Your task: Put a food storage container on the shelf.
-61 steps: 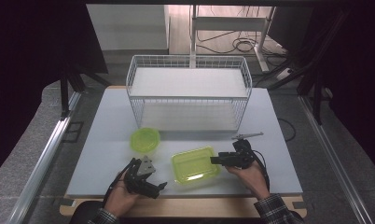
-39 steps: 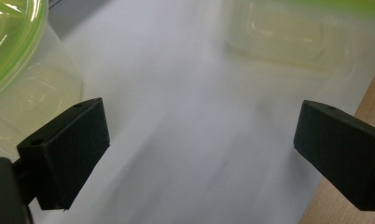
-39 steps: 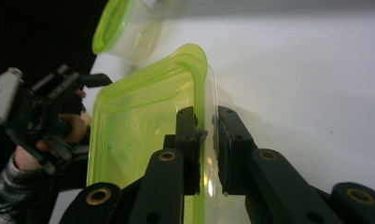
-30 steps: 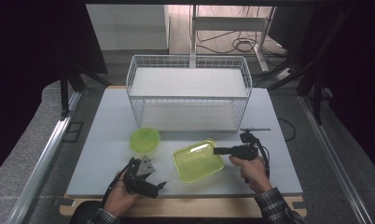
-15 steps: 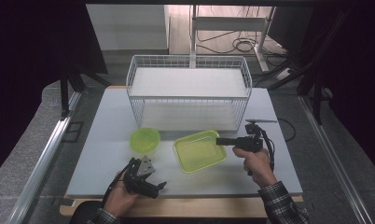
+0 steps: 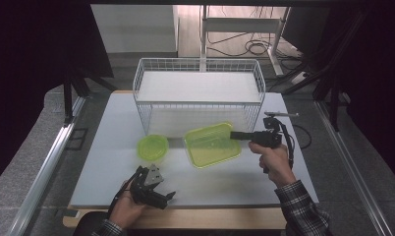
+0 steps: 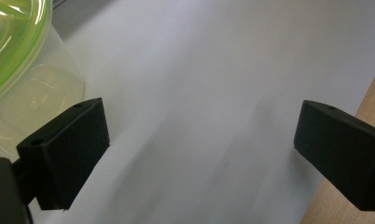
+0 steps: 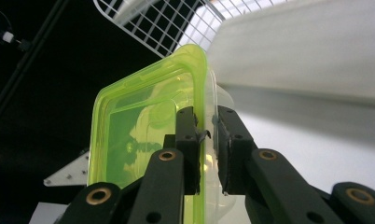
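Moved: rect. container lifted off tabletop since earlier frames, carried toward wire basket.
High view: right claw pinching container's right rim, tilted, prob. for loading into basket; left claw idle, near edge.
Left gripper view: jaws wide, empty; round container beside.
Right gripper view: clamped on green-lidded, clear-walled container.

You see the white table evenly lit from above, its surroundings black; the left gripper view seems slightly motion-smeared, and the wire basket glares overexposed.
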The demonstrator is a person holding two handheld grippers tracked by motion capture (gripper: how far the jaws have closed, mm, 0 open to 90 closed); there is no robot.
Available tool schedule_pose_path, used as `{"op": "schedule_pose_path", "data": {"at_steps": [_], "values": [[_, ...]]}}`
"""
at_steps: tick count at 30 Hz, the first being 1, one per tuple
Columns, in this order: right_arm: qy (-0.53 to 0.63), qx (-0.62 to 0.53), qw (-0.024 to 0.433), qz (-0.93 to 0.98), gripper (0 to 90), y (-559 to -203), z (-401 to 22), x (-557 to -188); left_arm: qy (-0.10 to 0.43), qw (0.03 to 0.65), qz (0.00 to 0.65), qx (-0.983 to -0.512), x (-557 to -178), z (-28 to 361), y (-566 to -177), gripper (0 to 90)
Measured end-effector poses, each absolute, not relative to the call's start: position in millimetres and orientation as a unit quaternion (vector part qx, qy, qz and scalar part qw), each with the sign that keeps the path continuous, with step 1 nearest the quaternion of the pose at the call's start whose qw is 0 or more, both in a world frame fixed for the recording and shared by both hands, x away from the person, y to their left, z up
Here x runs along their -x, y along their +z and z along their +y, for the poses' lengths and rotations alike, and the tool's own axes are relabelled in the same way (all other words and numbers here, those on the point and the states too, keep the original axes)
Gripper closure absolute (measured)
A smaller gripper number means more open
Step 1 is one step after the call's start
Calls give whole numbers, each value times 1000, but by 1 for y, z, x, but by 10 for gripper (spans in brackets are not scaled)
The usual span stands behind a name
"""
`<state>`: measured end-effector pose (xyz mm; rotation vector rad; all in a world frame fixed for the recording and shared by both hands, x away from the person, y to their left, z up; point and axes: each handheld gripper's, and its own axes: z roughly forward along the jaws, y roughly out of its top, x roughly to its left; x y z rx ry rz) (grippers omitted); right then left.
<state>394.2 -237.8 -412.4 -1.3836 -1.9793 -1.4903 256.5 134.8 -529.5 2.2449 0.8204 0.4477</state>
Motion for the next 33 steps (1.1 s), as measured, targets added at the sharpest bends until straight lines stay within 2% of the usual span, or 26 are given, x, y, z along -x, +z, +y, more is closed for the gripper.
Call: {"op": "schedule_pose_path", "data": {"at_steps": [6,33], "values": [[-527,475,136,-692,799,-390,-235,-399,174,348,315,-866,-256,135,-530,30],[-547,479,101,-680,800,-336,-212,-432,169,355,318,-863,-257,136,-529,24]]}}
